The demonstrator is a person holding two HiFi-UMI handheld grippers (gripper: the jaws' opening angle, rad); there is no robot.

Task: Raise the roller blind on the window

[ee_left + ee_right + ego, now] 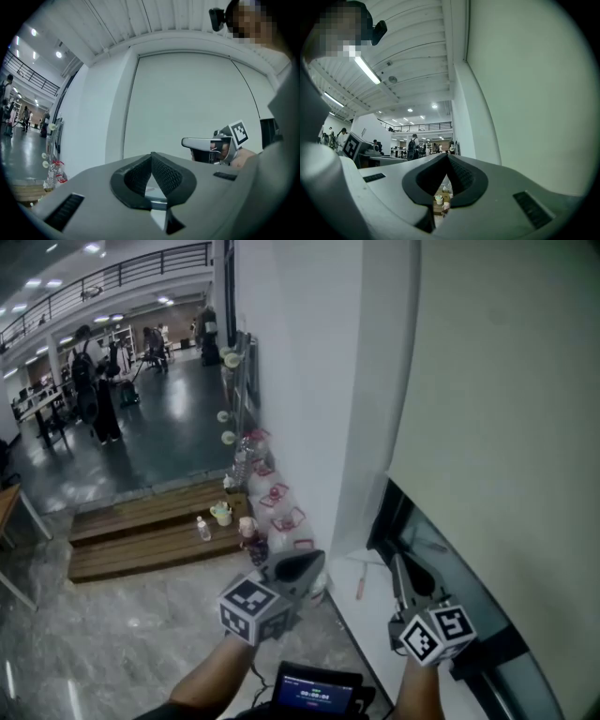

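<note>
Cream roller blind [506, 381], glossy hall floor [178, 442]

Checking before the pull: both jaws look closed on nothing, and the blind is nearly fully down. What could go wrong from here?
1. The left gripper and right gripper both have their jaws together on nothing, and no pull cord shows. A pull may never catch the roller blind.
2. The right gripper sits low over the sill, where it could knock a small reddish stick.
3. Bottles stand by the wall, near the left gripper's likely swing.
</note>
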